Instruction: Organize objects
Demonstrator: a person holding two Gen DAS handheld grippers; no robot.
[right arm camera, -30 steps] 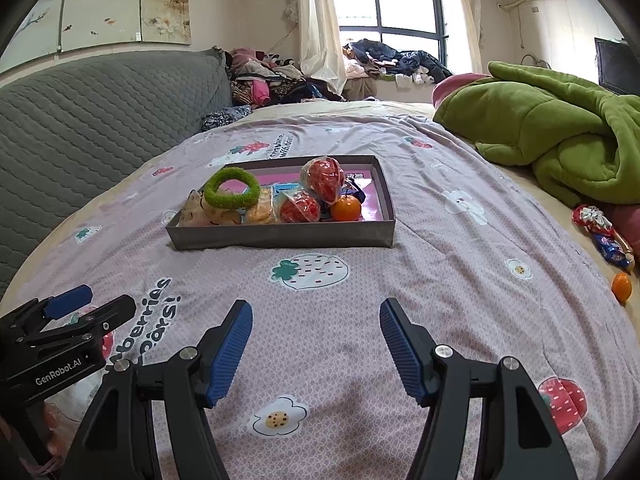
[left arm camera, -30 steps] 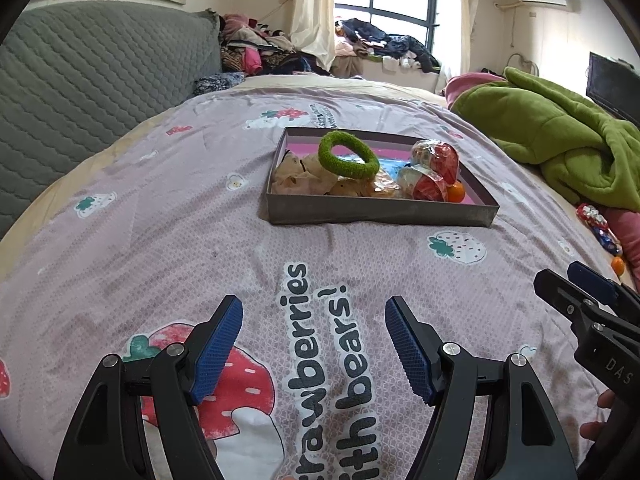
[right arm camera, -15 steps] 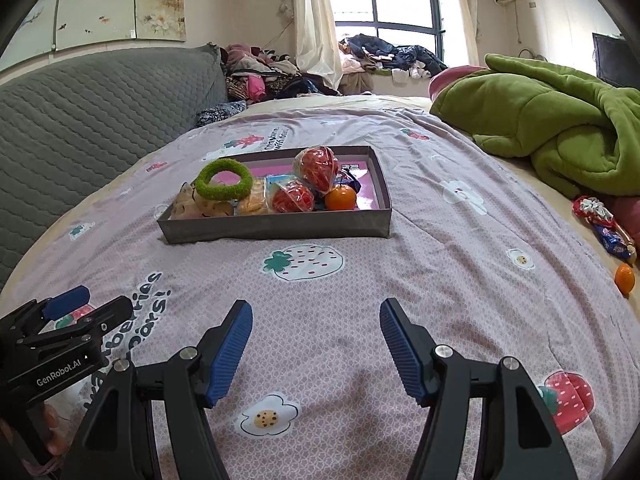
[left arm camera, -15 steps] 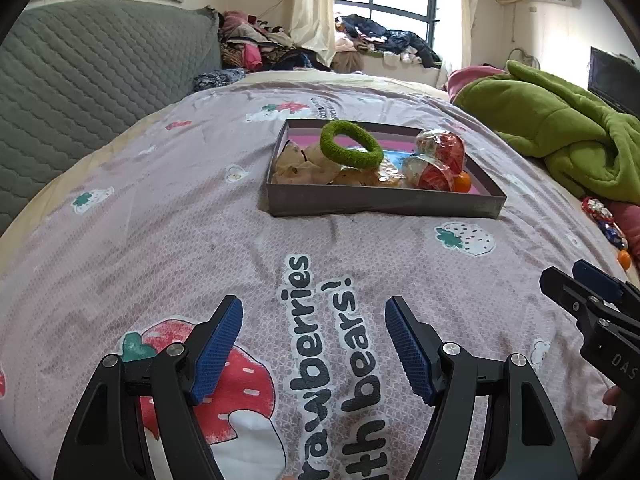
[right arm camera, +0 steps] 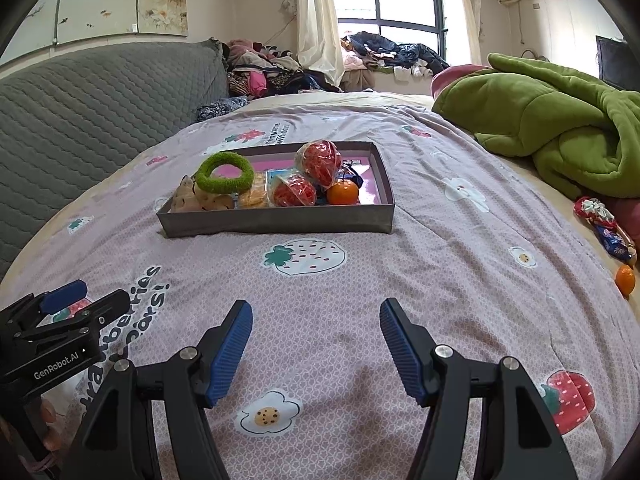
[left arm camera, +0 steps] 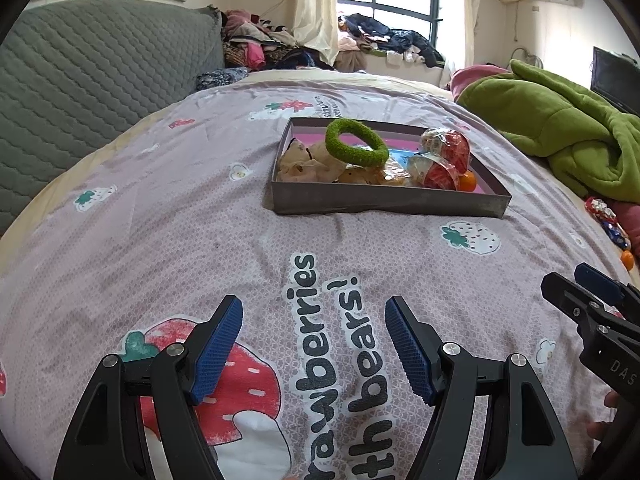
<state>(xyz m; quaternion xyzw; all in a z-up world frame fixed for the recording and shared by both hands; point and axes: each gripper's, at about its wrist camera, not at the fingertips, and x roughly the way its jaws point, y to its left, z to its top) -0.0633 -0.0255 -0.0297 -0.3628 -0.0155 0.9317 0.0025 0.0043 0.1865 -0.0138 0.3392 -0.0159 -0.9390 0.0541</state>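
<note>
Both the left gripper [left arm camera: 312, 344] and right gripper [right arm camera: 316, 346] hover tilted down over the bedspread [left arm camera: 200, 240], jaws apart, nothing held.

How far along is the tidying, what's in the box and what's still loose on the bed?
Done: the box holds the green ring, wrapped red balls and an orange. In hand: nothing; left gripper and right gripper are open. Left: a loose orange and wrapped sweets by the green blanket.

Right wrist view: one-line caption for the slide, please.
Open right hand-held gripper above a strawberry-print bedspread, facing a grey tray of snacks.
</note>
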